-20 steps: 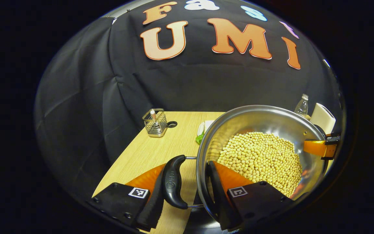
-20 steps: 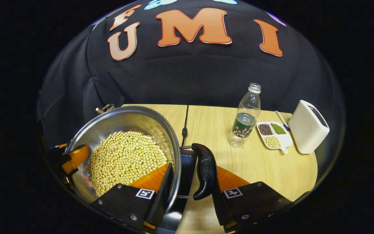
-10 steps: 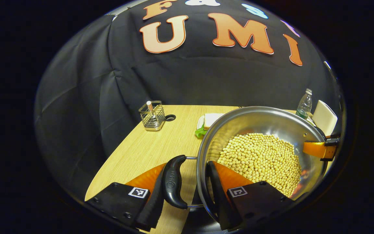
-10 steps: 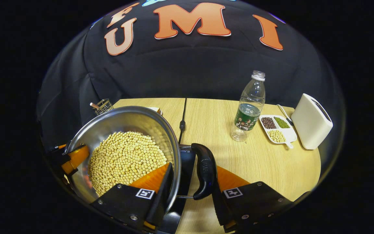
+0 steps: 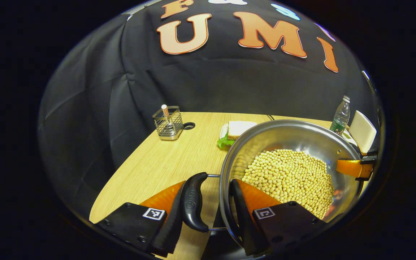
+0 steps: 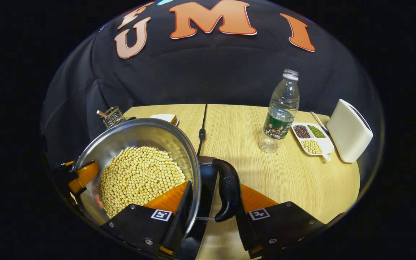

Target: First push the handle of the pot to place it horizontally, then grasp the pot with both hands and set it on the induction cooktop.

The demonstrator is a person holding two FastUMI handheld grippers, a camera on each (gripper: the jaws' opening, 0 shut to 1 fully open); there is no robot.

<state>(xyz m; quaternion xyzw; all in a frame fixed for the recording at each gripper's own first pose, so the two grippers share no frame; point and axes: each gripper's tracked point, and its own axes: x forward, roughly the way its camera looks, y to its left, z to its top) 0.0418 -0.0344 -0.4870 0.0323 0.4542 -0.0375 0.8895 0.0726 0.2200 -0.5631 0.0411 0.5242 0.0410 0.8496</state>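
Steel pot (image 5: pixel 291 135) — soybean-filled — black side handles (image 5: pixel 192 202).

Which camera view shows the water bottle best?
The right gripper view: the water bottle stands whole and large on the table. In the left gripper view it is small, at the edge behind the pot.

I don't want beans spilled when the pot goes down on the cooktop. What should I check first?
1. Left gripper shut on pot rim and handle: ok.
2. Right gripper shut on the opposite handle: ok.
3. Pot level: tilted in both views, cannot tell.
4. Soybeans below the rim: ok.
5. Induction cooktop under the pot: ok, centring cannot tell.
6. Bottle away from the pot: ok.
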